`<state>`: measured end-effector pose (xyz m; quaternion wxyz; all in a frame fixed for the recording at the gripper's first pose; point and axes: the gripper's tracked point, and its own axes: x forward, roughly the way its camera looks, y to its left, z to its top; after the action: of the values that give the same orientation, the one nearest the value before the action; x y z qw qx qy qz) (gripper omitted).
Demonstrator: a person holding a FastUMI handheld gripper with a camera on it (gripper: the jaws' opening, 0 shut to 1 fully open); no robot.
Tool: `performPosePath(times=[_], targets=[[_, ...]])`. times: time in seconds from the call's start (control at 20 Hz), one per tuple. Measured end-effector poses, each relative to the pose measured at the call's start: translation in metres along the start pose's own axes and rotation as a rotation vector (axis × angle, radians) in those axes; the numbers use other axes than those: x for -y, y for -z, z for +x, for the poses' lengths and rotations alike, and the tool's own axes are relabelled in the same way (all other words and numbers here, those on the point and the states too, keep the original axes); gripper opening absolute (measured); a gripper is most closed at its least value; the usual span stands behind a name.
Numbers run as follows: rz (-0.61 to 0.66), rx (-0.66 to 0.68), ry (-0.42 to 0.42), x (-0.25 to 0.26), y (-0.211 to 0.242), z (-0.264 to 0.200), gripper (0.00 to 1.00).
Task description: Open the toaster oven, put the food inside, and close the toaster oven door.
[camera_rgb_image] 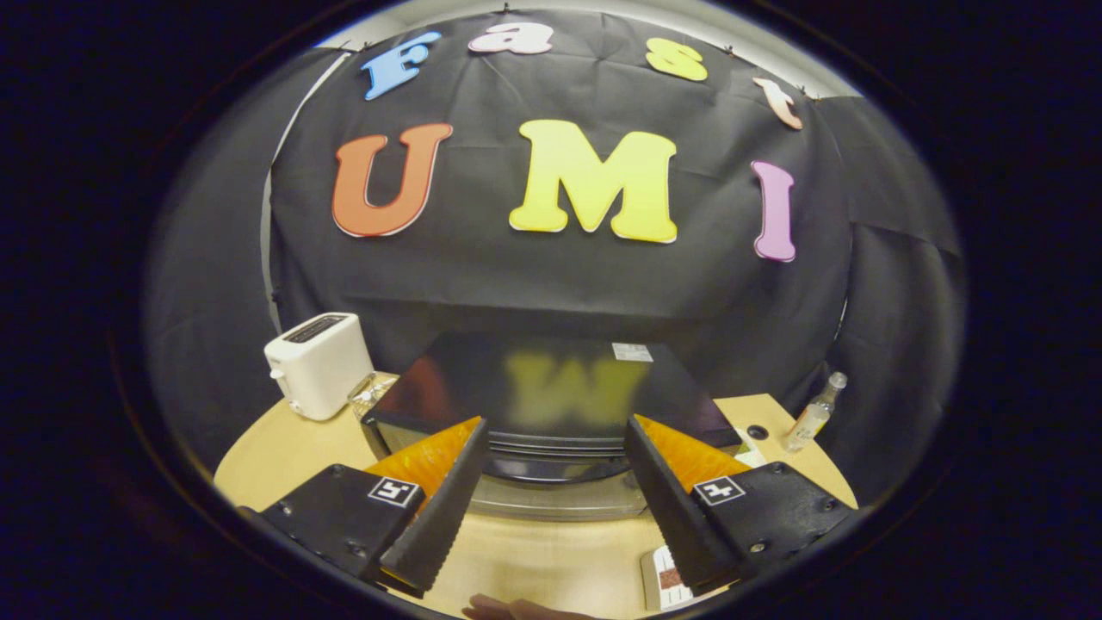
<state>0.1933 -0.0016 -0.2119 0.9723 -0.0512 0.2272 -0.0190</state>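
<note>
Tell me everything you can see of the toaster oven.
The toaster oven is a dark, glossy box sitting square on the light wooden table, beside a white toaster. Its shiny top carries a small white sticker. A dark curved handle runs across the front, above a pale door panel. The gripper hovers with open jaws flanking the handle, not touching.

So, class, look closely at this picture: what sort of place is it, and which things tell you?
Probably a staged kitchen-style booth: a black toaster oven and white toaster share a wooden table against black cloth. The gripper has open jaws.
</note>
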Motion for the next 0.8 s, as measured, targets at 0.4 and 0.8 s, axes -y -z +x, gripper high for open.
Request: performPosePath(times=[0.4,0.8], targets=[[0.037,-0.062,-0.073,-0.009,0.013,0.025,0.99],[0.037,-0.068,-0.075,-0.009,0.021,0.014,1.00]])
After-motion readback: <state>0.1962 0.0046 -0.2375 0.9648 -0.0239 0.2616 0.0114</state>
